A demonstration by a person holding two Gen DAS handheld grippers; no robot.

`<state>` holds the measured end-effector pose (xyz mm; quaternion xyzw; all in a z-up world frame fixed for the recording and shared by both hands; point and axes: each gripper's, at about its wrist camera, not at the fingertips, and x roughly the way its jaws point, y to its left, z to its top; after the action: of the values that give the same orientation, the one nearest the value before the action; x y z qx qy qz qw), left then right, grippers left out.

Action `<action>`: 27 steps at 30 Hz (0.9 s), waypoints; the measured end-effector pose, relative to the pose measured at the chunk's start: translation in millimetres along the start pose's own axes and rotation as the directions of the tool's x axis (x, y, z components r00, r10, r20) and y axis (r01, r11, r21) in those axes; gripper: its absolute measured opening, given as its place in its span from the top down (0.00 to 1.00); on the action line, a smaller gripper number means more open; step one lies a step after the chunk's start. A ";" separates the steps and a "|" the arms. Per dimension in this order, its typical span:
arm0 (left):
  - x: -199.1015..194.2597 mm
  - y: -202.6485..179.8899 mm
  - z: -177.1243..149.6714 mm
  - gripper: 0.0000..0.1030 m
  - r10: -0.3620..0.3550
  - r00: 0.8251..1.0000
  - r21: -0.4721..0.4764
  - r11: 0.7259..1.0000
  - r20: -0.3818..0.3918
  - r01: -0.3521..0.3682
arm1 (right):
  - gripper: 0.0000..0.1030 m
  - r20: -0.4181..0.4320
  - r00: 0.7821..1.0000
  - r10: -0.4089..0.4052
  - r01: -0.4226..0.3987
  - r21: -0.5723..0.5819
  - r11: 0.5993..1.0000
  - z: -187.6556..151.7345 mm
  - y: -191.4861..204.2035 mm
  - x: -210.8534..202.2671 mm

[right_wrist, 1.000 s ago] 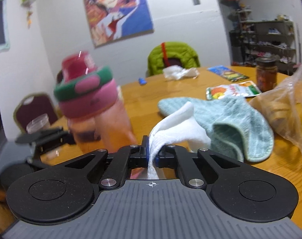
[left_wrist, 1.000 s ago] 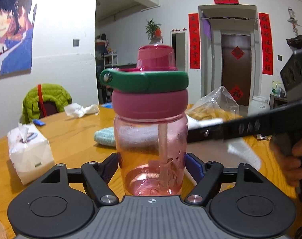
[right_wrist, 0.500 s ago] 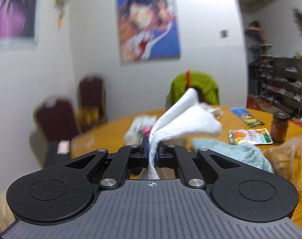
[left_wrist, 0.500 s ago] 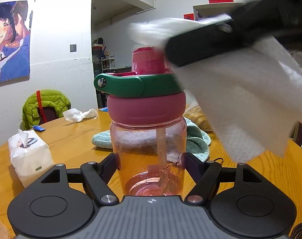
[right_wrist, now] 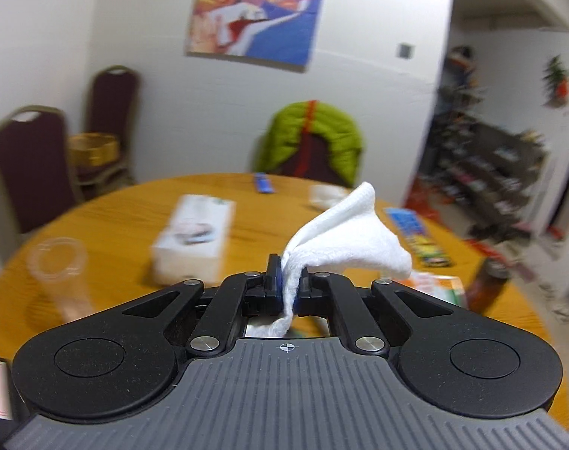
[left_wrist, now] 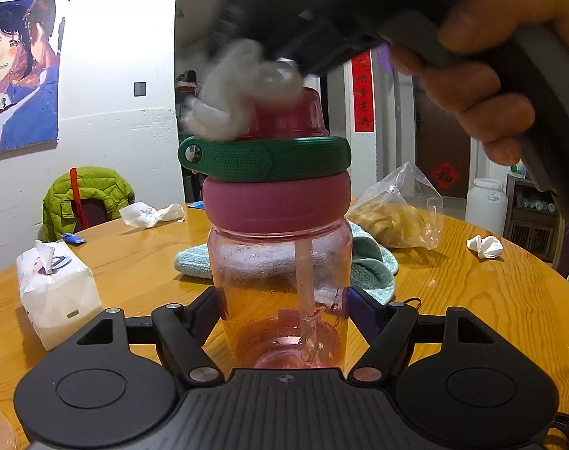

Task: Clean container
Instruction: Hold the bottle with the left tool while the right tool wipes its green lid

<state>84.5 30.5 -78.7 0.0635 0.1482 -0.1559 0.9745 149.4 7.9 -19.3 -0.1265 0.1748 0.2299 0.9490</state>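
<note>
A clear pink bottle [left_wrist: 284,285] with a pink lid, green carry loop [left_wrist: 265,157] and pink cap stands on the wooden table. My left gripper [left_wrist: 284,303] is shut on the bottle's lower body. My right gripper [right_wrist: 290,287] is shut on a white paper towel [right_wrist: 344,236]. In the left wrist view the towel [left_wrist: 239,90] is pressed against the top left of the bottle's cap, with the right gripper above it held by a hand [left_wrist: 483,86]. The bottle does not show in the right wrist view.
A tissue box [left_wrist: 55,288], a teal cloth [left_wrist: 370,262] behind the bottle, a plastic bag of food [left_wrist: 397,210], crumpled tissues [left_wrist: 485,245] and a clear cup [right_wrist: 59,262] lie on the round table [left_wrist: 490,300]. Chairs stand around it.
My right gripper has swung from beside the bottle to above it, bringing the towel down onto the cap. The left gripper keeps its hold on the bottle.
</note>
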 end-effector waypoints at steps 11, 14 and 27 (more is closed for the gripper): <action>0.2 -0.4 -0.6 0.30 0.004 1.000 0.002 1.000 0.000 -0.004 | 0.95 0.065 0.991 -0.121 0.127 -0.112 0.985 -46.3 0.7 -48.6; 0.9 0.7 -0.7 0.30 0.003 1.000 0.003 1.000 0.001 -0.003 | 0.93 0.102 0.983 -0.150 0.167 -0.182 0.969 -57.0 18.6 -64.3; 1.3 1.3 -0.9 0.30 0.002 1.000 0.007 1.000 0.002 -0.002 | 0.92 0.048 0.942 0.333 -0.330 0.332 0.884 -11.3 -18.6 -58.7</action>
<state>85.8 31.5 -79.9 0.0667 0.1465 -0.1553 0.9747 106.4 -34.8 -3.7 0.0674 0.2352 0.3549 0.9023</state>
